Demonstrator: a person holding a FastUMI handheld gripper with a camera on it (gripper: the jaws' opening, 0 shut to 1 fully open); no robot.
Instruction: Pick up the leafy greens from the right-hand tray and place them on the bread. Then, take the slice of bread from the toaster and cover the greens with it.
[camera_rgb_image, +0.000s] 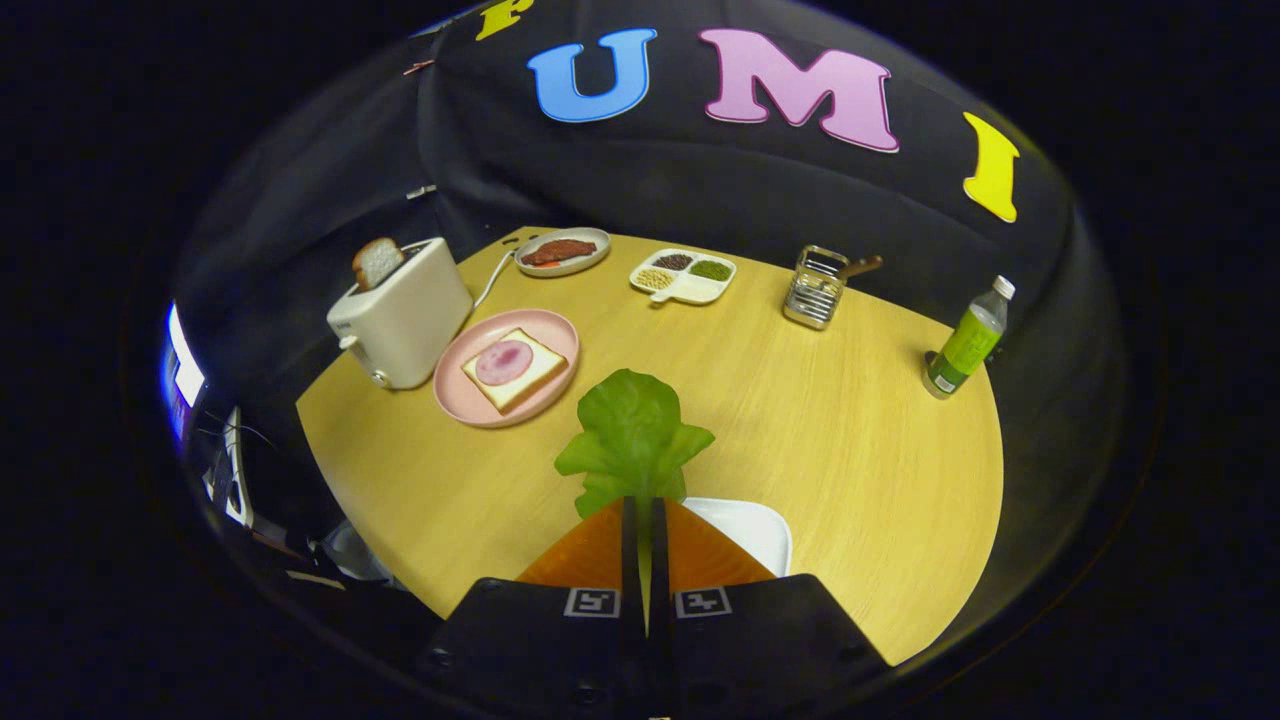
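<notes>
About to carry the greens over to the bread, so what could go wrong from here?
1. The gripper pinches only the stem end of the leafy greens; the loose leaf may slip out or land off the bread slice.
2. The toaster stands right beside the pink plate, so a wide swing could bump it.

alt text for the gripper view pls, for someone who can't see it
The tongs are shut on a leafy green, held above a round wooden table. Ahead to the left, a pink plate holds bread topped with a meat slice, beside a white toaster with a slice of bread sticking up.
</notes>
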